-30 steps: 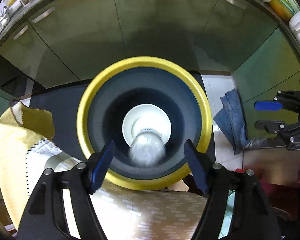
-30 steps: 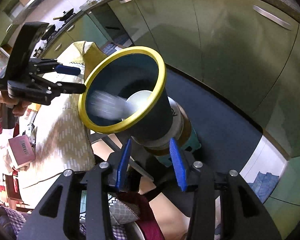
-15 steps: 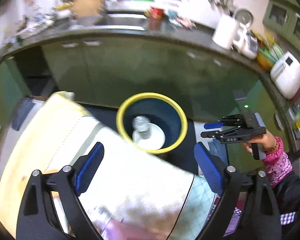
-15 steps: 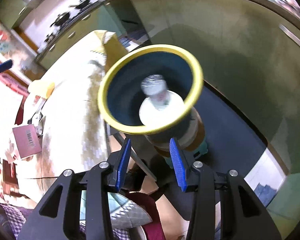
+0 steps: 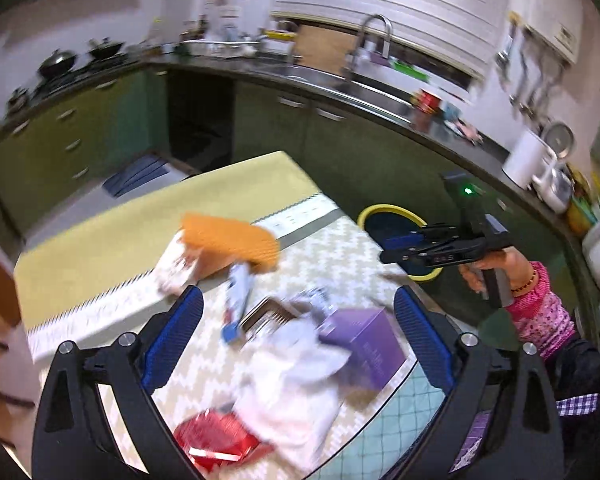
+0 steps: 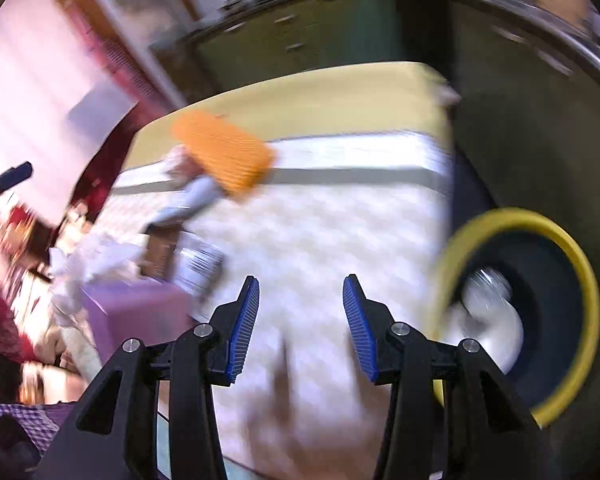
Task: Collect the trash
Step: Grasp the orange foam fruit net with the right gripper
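The trash still to be collected lies on the desk (image 5: 112,240): a crumpled white tissue (image 5: 296,364), a purple box (image 5: 364,340) touching it, a red wrapper (image 5: 216,440) at the near edge, and an orange cloth (image 5: 232,240) with a small tube (image 5: 238,292) further back. The yellow-rimmed bin (image 6: 540,312) stands on the floor just beside the desk's corner, with a plastic bottle (image 6: 488,284) and a white item already inside.

The next pick is best made on the tissue or the box, which sit nearest the left gripper (image 5: 296,340). The tissue should be taken at its bulk, so that no loose flap is left trailing, and the box across its narrower faces.

The left gripper is held above the pile, angled down, its jaws spread wide and just opened further, with nothing between them. The right gripper (image 6: 300,320) is pointed down over the bare patterned cloth near the bin, its jaws partly apart, lately widened a little, and empty. In the left view it is seen gripped by a hand (image 5: 480,272) in a pink sleeve (image 5: 540,312).
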Demonstrator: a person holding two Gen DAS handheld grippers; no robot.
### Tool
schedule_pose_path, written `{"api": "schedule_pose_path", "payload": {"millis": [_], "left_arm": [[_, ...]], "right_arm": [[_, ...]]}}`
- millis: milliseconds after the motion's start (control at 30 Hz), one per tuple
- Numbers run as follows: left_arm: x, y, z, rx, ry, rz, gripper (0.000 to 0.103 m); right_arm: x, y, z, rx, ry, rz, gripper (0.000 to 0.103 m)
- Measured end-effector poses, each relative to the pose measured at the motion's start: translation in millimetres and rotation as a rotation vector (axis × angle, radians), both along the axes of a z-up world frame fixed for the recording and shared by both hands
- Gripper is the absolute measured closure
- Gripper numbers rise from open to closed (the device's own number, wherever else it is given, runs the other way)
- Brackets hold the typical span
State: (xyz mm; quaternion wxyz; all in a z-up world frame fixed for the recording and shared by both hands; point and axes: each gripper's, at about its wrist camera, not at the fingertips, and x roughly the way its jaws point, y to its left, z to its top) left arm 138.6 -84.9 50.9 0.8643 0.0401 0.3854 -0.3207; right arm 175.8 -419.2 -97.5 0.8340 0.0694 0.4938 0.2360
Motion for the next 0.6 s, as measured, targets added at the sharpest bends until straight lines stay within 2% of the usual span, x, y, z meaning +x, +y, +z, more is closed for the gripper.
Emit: {"api": "schedule_pose_path", "payload": {"millis": [167, 200, 233, 300, 367, 467, 600], "left_arm": [[-8, 33, -11, -0.024, 0.004, 0.054, 0.012], [-9, 37, -12, -0.03, 0.008, 0.061, 0.012], [-5, 39, -14, -0.035, 0.014, 0.065, 0.012], [-4, 41, -18, -0.039, 0.021, 0.07, 0.012], [-2, 44, -23, -0.042, 0.03, 0.075, 0.012], [1, 46, -28, -0.039, 0.044, 0.078, 0.012], [5, 48, -34, -0.034, 0.056, 0.081, 0.012]], "right_arm": [[38, 68, 3, -0.035, -0.014, 0.105, 0.059], [49, 80, 4, -0.067, -0.034, 0.126, 0.056], [59, 90, 5, -0.097, -0.058, 0.144, 0.047], [79, 105, 5, -0.136, -0.096, 0.185, 0.037], [97, 116, 5, -0.148, -0.121, 0.21, 0.036], [121, 136, -2, -0.162, -0.121, 0.262, 0.026], [132, 154, -16, -0.191, -0.097, 0.299, 0.026]]}}
